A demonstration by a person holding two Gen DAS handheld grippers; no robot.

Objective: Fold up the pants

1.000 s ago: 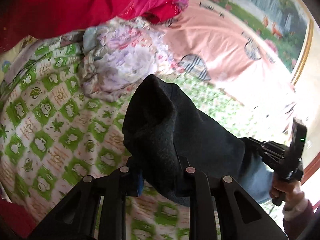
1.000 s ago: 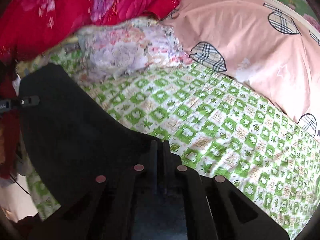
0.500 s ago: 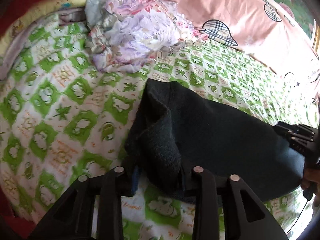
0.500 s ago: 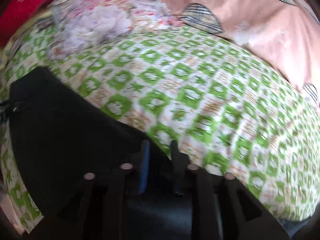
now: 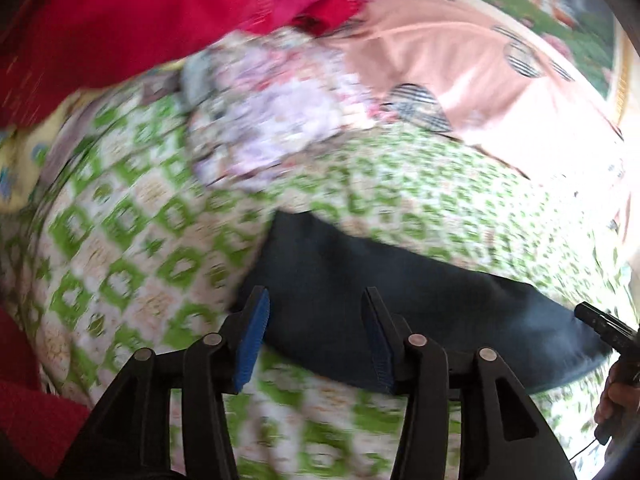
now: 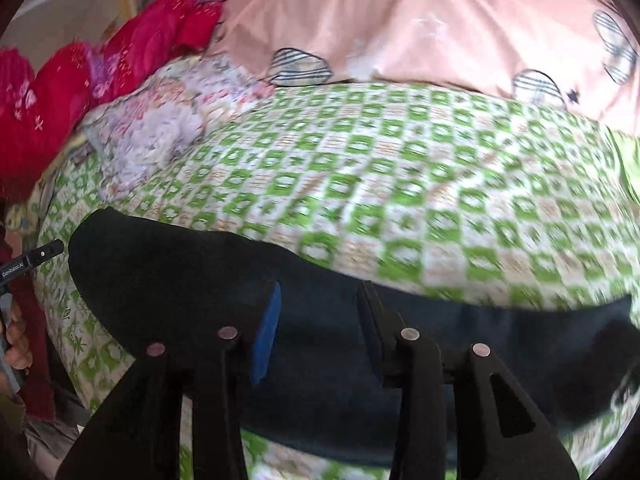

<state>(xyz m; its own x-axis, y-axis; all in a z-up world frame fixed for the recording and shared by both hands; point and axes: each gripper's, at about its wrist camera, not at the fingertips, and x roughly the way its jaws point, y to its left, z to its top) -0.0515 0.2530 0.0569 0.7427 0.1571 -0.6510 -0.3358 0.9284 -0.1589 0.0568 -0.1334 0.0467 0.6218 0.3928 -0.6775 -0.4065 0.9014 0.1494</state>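
Left hand-held gripper point(image 5: 314, 322): jaws spread wide, nothing between the blue pads, poised over the near left end of the pants point(image 5: 360, 300). Right hand-held gripper point(image 6: 318, 316): likewise spread and gripping nothing, poised over the middle of the pants. Pants: dark, lying flat as a long band on the green-checked bed point(image 6: 400, 184), apparently already doubled over once, though motion blur hides the layers. Beyond the pants on the bed: a floral cloth point(image 5: 276, 120), a red quilt point(image 5: 160, 12) and a pink cover point(image 6: 420, 20), all well apart from the pants.

Step in hand, by judgement: release after laying a fold down. Next move, probably: fresh grips on one end of the pants, one corner for each hand-held gripper, then that end carried over to meet the other end, edges kept aligned, no bed sheet pinched along with the cloth.
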